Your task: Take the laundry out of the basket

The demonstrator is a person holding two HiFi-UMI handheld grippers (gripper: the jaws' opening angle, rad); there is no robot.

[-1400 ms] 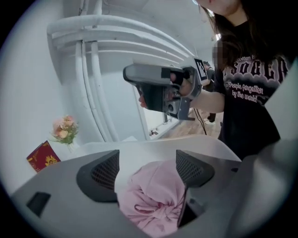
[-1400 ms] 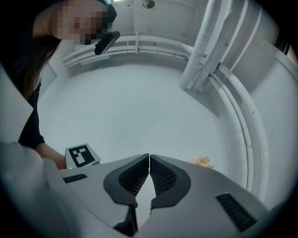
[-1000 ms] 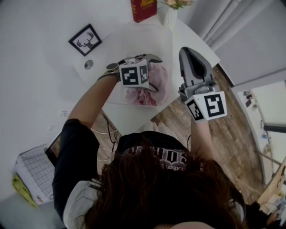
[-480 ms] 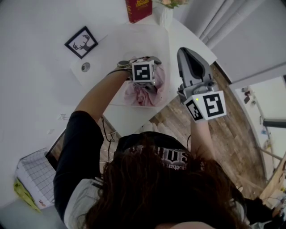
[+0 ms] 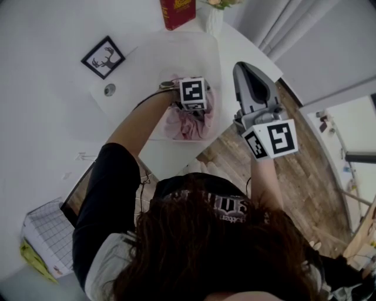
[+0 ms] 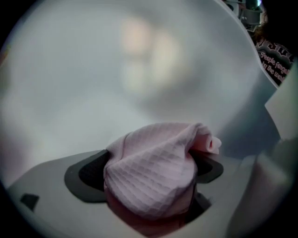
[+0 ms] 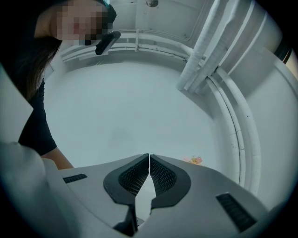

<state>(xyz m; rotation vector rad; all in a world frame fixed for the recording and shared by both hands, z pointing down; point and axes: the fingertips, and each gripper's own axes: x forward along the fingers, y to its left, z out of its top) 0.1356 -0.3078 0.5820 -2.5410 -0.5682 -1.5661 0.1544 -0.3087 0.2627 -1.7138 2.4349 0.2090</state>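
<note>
Pink waffle-weave laundry [image 5: 187,122] lies bunched in the near right corner of a pale see-through basket [image 5: 158,59] on the white table. My left gripper [image 5: 194,106] reaches down into that pile, its marker cube on top hiding the jaws in the head view. In the left gripper view a wad of the pink cloth [image 6: 153,172] fills the gap between the two dark pads, and the jaws are closing on it. My right gripper [image 5: 247,67] is held off the table's right edge, pointing up, shut with nothing in it [image 7: 149,160].
A framed deer picture [image 5: 103,57] and a small round disc [image 5: 109,90] lie left of the basket. A red box [image 5: 177,12] and a white vase [image 5: 210,19] stand at the back. Wooden floor [image 5: 294,176] lies beyond the table's right edge.
My left gripper has moved right and farther over the pink pile, its cube turning as it went down into the cloth. The right gripper has stayed where it was.
</note>
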